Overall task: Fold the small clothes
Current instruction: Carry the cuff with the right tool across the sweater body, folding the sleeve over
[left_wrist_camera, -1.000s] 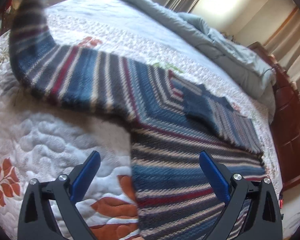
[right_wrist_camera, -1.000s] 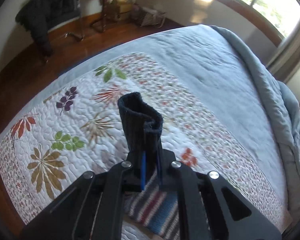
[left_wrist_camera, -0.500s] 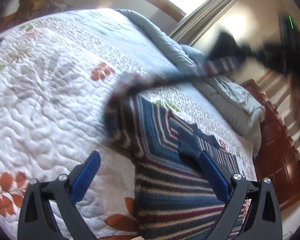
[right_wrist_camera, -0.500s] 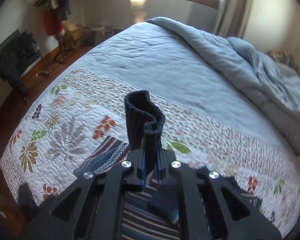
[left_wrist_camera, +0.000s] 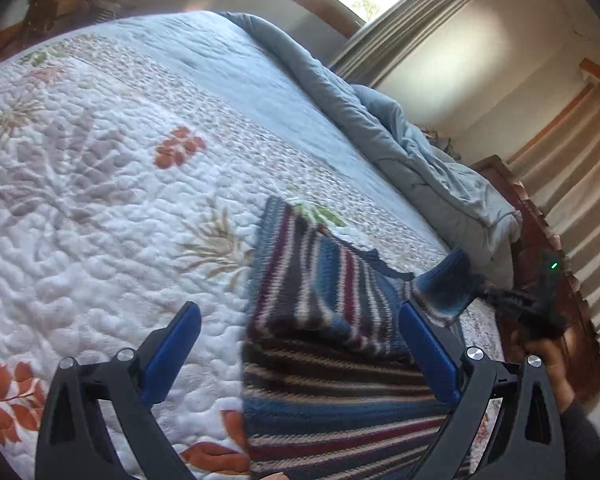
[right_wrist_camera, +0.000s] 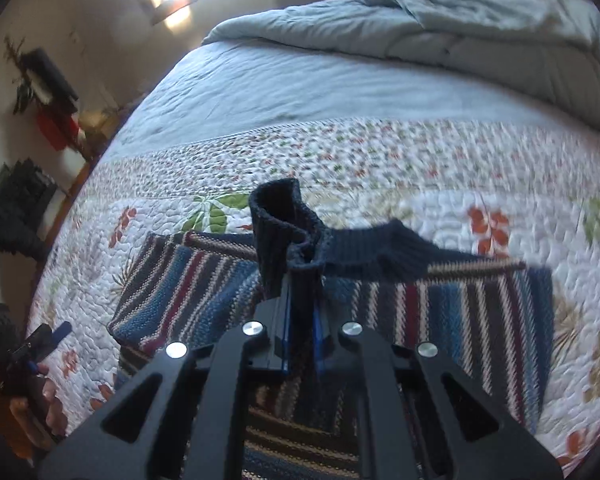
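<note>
One striped knit sweater (right_wrist_camera: 479,312) lies on the quilted bed (left_wrist_camera: 100,220), soft and floppy (likely stretchy); right gripper (right_wrist_camera: 300,320) pinches its navy cuff (right_wrist_camera: 280,232), left gripper (left_wrist_camera: 300,356) spread, empty.

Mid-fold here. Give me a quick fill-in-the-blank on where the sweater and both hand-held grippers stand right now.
1. The right hand-held gripper is shut on the sweater's navy ____.
2. The left hand-held gripper has its jaws ____, with nothing between the pads.
3. The striped sweater lies on a floral ____ covering the bed.
4. The bunched blanket at the far end of the bed is plain light ____.

Missing words: cuff; open; quilt; blue
</note>
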A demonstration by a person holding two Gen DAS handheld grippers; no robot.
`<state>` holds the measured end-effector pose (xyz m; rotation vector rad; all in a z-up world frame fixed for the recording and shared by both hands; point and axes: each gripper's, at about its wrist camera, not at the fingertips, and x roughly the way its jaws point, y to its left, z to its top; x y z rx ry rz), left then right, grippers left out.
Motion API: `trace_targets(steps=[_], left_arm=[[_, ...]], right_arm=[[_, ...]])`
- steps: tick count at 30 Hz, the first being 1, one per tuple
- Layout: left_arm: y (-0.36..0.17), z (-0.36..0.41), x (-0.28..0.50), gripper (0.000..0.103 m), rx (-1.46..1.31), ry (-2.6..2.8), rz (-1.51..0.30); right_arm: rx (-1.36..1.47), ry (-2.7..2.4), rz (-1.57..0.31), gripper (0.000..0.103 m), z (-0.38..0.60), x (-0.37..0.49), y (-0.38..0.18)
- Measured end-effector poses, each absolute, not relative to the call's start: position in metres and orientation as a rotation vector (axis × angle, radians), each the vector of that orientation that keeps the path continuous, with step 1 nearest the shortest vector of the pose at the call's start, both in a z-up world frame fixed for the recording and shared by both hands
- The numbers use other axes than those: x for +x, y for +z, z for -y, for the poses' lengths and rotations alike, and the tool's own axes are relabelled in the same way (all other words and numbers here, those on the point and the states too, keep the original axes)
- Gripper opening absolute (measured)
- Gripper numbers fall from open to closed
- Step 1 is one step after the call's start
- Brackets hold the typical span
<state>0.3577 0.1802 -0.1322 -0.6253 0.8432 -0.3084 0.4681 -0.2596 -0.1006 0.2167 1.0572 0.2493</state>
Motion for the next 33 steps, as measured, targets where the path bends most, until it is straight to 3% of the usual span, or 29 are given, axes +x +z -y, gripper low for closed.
trace_targets(steps=[6,9,15,18,30,32,33], left_arm=[[-0.124,-0.141,0.398,0.099,-0.587,-0.413,-0.892],[-0.132,-0.122,0.418,0.099,-0.561,-0.451,-0.952],[-0.150,-0.103,0.428,0.099,-0.512,-0.504,-1.043],[-0.156,-0.104,0.427,0.099,-0.502,-0.500,-1.066],[-0.169,-0.110,0.428,0.099,-0.479,-0.473,-1.117],[-0.167,-0.110,0.429,0.099,-0.486,-0.470,-1.119],[-0.166,-0.110,0.430,0.099,-0.489,-0.468,-1.117]], right_arm=[[0.477,0.276,-1.114,0.014,0.303,0.458,-0.149],[0.610,0.276,-1.149,0.048,0.328,0.454,-0.164],[0.673,0.299,-1.181,0.049,0.367,0.452,-0.172],[0.715,0.320,-1.225,0.054,0.376,0.455,-0.185],[0.876,0.434,-1.322,0.053,0.370,0.471,-0.216],[0.877,0.444,-1.333,0.037,0.367,0.475,-0.216],[0.854,0.443,-1.341,0.023,0.364,0.477,-0.214]])
